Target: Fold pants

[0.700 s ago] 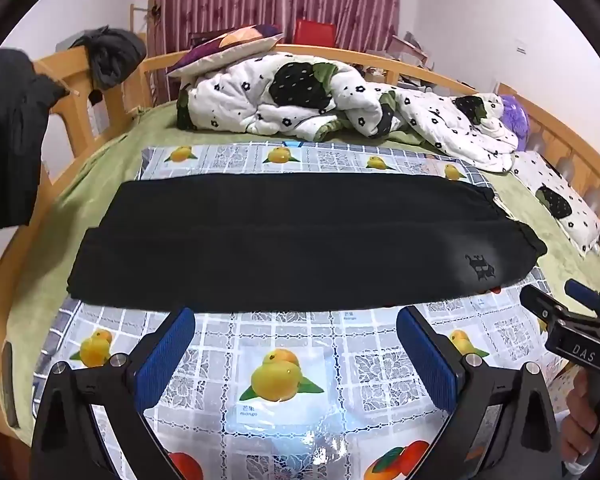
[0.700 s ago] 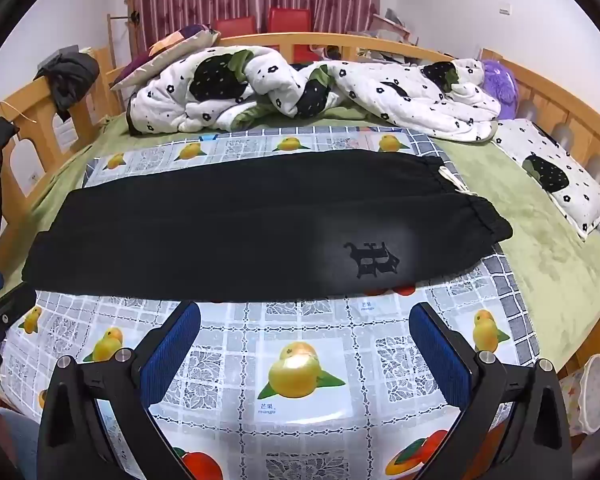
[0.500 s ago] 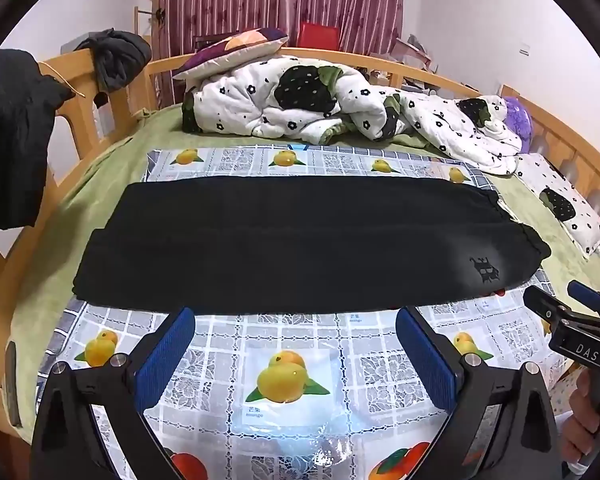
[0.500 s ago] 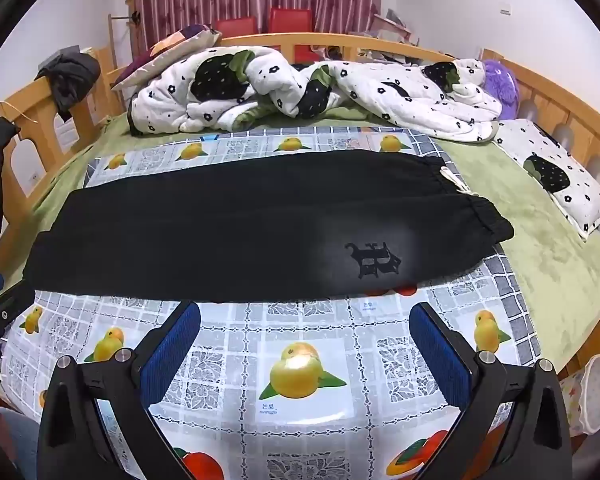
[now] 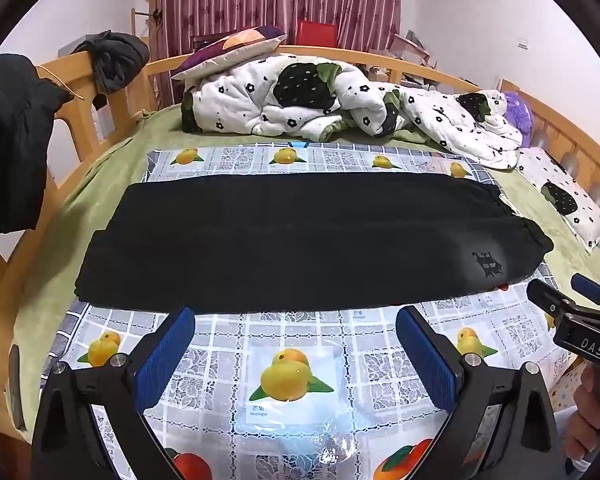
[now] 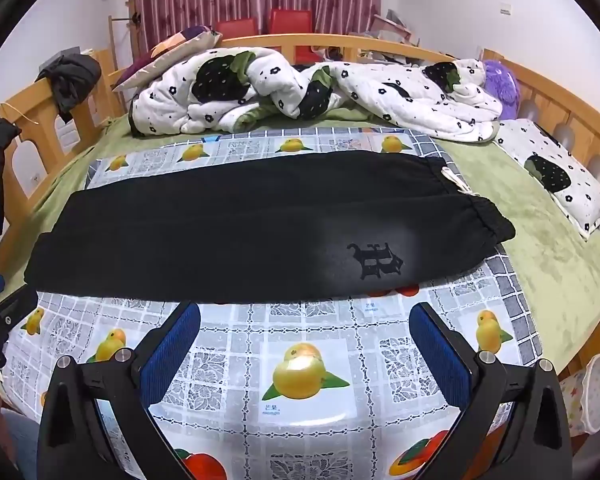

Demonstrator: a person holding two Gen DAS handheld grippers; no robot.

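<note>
On the bed (image 5: 112, 168), with its green sheet and wooden rail, a fruit-printed plastic cloth (image 5: 292, 376) covers the near half, and a rumpled white quilt (image 5: 340, 108) lies heaped along the far side. The black pants (image 5: 300, 240) lie flat on the cloth, already doubled leg over leg, their long axis running left to right across both views. The waistband (image 6: 488, 216) with its white drawstring sits at the right end, the cuffs at the left end, and a dark logo (image 6: 374, 260) marks the near right part.

Both tools hang over the bare cloth on the near side of the garment, apart from it. The left gripper (image 5: 296, 344) has its jaws spread wide with nothing between them, and the pants' near edge lies just beyond its blue pads (image 5: 164, 356). The right gripper (image 6: 304, 340) is likewise spread and empty, with the logo straight ahead of it.

The coming fold probably brings one end across to the other, so the ends matter: the left tool is nearer the cuffs, the right tool nearer the waistband, and each must travel sideways and forward to reach its end.

As for containers, a small pale patterned bin (image 6: 596, 392) shows past the bed's right near corner; what it holds cannot be seen.
</note>
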